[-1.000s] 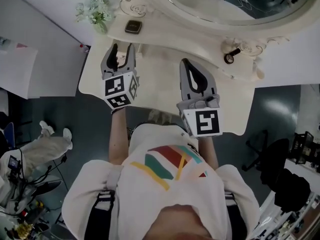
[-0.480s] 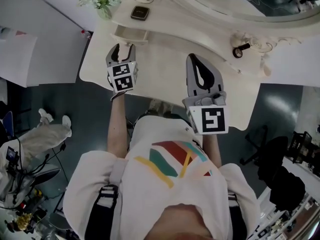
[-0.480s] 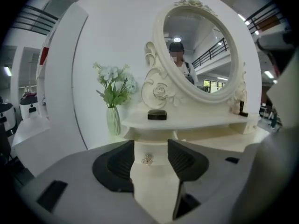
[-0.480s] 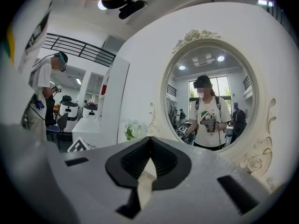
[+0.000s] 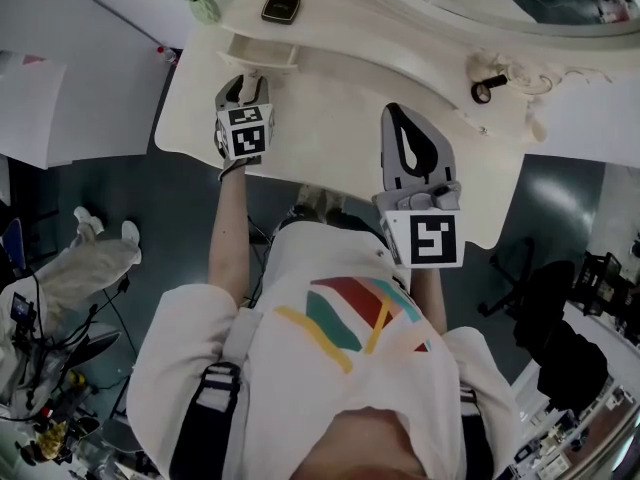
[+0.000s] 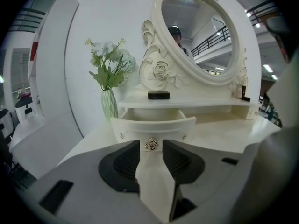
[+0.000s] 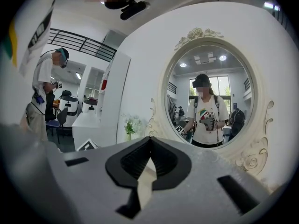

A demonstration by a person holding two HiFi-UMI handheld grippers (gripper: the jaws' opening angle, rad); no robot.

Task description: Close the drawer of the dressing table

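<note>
Our left gripper is at 11 o'clock on the dressing table. Its jaws are apart but have just been narrowing. The gold knob of the open drawer lines up in the gap, untouched. The right gripper, at 3 o'clock, is pinched together on nothing.

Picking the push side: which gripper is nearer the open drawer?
Left. The left gripper sits right in front of the drawer, jaws apart after just closing a little, gripping nothing, aimed at its knob. The right gripper hangs off to the side over the tabletop, jaws together.
</note>
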